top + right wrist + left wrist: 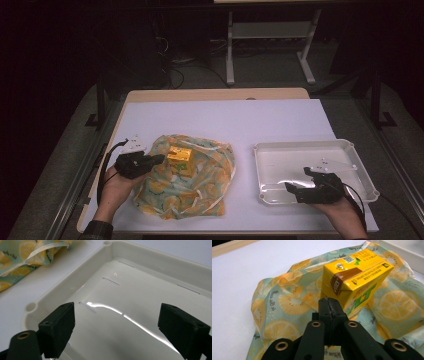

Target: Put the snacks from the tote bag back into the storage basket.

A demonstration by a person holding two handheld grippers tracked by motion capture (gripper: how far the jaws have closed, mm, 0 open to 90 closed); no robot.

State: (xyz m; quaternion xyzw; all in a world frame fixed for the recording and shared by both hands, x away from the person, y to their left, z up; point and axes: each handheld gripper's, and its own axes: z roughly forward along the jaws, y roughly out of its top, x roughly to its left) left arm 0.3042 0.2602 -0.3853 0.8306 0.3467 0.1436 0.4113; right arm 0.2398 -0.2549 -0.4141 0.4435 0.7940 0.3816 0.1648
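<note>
We note the yellow cardboard drink carton [355, 277] sitting on a crumpled lemon-print cloth bag [185, 175] at the left of the white table sheet [225, 120]. The left gripper [329, 305] has its jaws pressed together just before the carton's near corner, over the cloth; whether cloth is nipped we cannot tell. The right gripper [116, 327] hangs spread over the white plastic tray [150, 262], well apart from the carton.
</note>
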